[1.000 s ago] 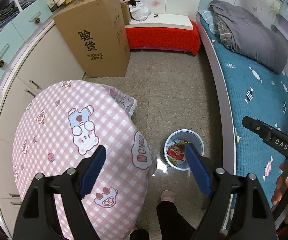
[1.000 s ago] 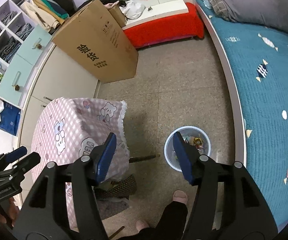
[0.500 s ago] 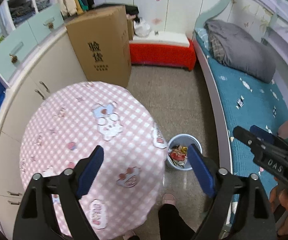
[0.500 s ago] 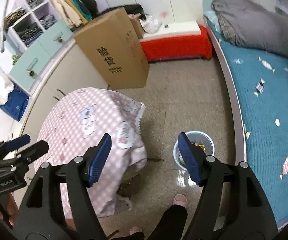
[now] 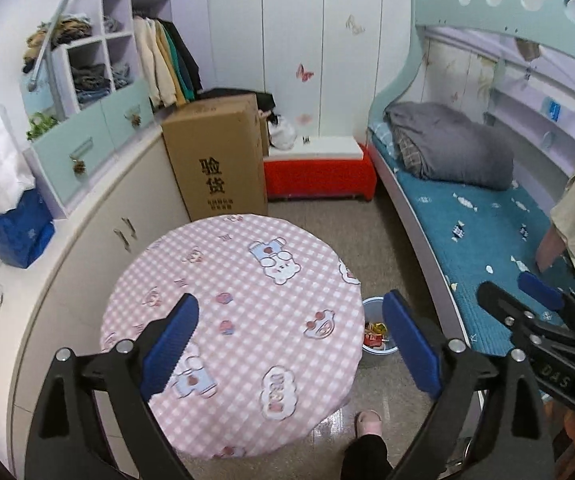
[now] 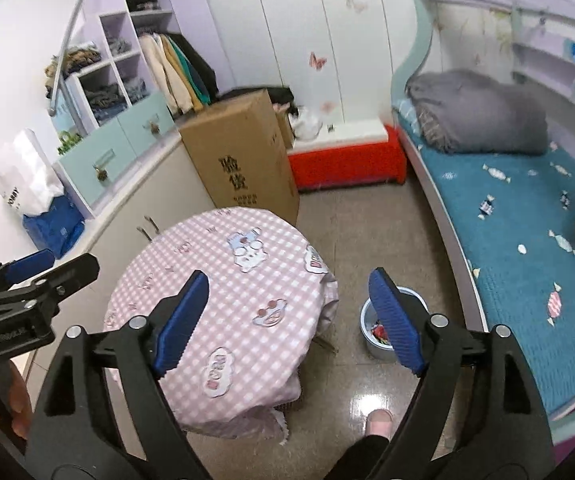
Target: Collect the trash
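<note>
A small blue trash bin (image 5: pixel 373 354) holding colourful wrappers stands on the floor between the round table (image 5: pixel 247 300) and the bed. The table edge and a finger partly hide it. My left gripper (image 5: pixel 289 308) hangs high above the table's pink checked cloth; its jaws are opening and nothing is between them. In the right wrist view the bin (image 6: pixel 377 344) sits behind the right-hand finger. My right gripper (image 6: pixel 289 280) is also well above the table (image 6: pixel 247 300), its jaws opening and empty. Each gripper shows at the edge of the other's view.
A tall cardboard box (image 5: pixel 215 168) and a red bench (image 5: pixel 319 176) stand at the far wall. The bed with a teal cover (image 5: pixel 487 240) runs along the right, low cabinets (image 5: pixel 87 240) along the left. The person's slippered foot (image 5: pixel 367 420) is on the floor by the table.
Both grippers have risen and pulled back from the bin, and now look more level, with the far wall in view. The jaws of both stand wider than before.
</note>
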Demonstrator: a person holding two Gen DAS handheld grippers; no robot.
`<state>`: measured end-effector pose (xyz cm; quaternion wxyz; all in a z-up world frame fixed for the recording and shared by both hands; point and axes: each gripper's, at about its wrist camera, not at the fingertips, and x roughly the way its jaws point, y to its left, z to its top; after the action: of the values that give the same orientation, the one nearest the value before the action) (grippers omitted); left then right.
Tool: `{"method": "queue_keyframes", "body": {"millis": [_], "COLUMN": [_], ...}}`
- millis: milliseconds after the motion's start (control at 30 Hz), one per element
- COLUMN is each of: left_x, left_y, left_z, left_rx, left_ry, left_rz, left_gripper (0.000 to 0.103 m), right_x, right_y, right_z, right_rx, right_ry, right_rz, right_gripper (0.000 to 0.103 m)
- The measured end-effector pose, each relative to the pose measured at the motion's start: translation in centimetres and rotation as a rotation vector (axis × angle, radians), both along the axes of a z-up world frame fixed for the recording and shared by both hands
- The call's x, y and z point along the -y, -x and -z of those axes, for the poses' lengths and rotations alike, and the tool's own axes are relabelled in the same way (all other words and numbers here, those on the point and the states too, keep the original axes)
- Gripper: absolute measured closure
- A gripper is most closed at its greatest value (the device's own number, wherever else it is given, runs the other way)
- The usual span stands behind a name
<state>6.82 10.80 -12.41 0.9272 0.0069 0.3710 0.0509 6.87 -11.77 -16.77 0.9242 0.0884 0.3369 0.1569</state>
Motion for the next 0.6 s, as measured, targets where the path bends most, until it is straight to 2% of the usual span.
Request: {"method": "queue_keyframes", "body": {"millis": [100, 300, 600], "left_x": [-0.9, -0.9, 1.5], "left_y": [3.0, 7.3, 11.8], "left_z": [-1.1, -3.1, -6.0], "left_rx": [0.026, 0.081, 0.197], "left_ry": [0.022, 0.055, 0.043], "left_rz": [-0.009, 0.007, 0.053], "left_gripper": [0.010, 0.009, 0.009], "right_x": [-0.4, 0.0, 1.2], "right_y": [3.7, 8.6, 12.9], "right_z": [-1.7, -3.5, -5.3], "right_rx": [0.048, 0.117, 0.185], "right_ry": [0.025, 0.039, 0.059], "right_rz": [0.025, 0.060, 0.098], "right_gripper": [0.017, 0.012, 0.009]}}
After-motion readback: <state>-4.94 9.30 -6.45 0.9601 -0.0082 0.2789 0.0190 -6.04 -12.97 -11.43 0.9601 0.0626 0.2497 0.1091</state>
